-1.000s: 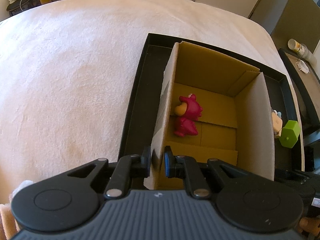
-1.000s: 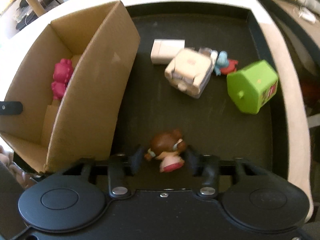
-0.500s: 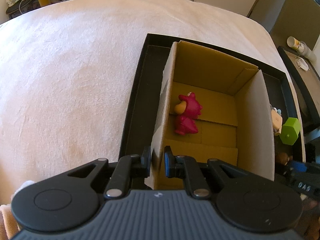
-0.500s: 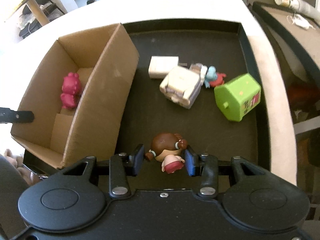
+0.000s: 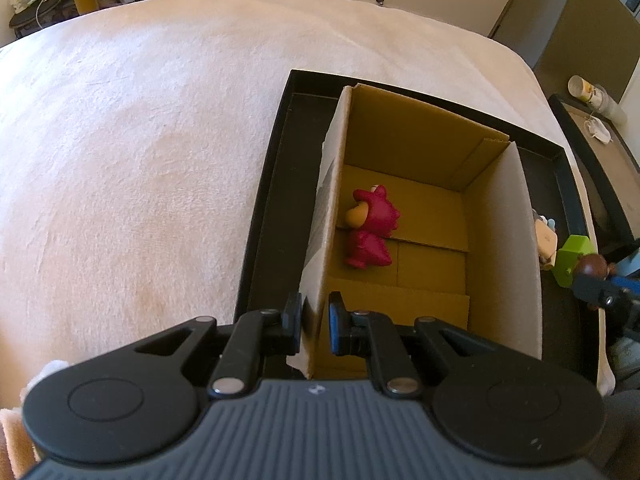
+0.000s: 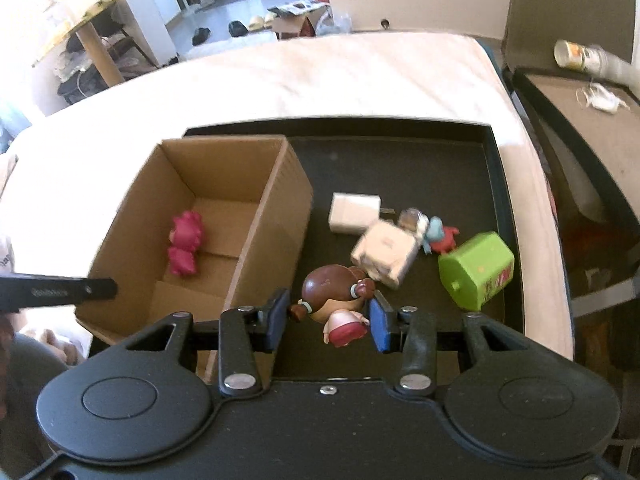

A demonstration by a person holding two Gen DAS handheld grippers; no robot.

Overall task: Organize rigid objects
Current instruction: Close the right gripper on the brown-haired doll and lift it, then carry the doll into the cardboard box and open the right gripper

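Observation:
My left gripper (image 5: 314, 326) is shut on the near left wall of an open cardboard box (image 5: 496, 240), which stands in a black tray (image 5: 264, 232). A red figurine (image 5: 370, 228) lies on the box floor; it also shows in the right wrist view (image 6: 185, 246). My right gripper (image 6: 329, 320) is shut on a brown-haired doll figurine (image 6: 334, 290) and holds it above the tray (image 6: 400, 168), just right of the box (image 6: 276, 232). The doll (image 5: 592, 266) also shows at the right edge of the left wrist view.
On the tray's right half lie a white block (image 6: 354, 212), a cream cube toy (image 6: 386, 250), a small blue-and-red figure (image 6: 440, 234) and a green house-shaped toy (image 6: 476, 270). The tray sits on a pale blanket (image 5: 140, 140). A dark side table (image 6: 580, 120) stands at the right.
My right gripper has lifted the doll figurine up from the tray, and the view has pulled back and higher. My left gripper has kept its hold on the box wall.

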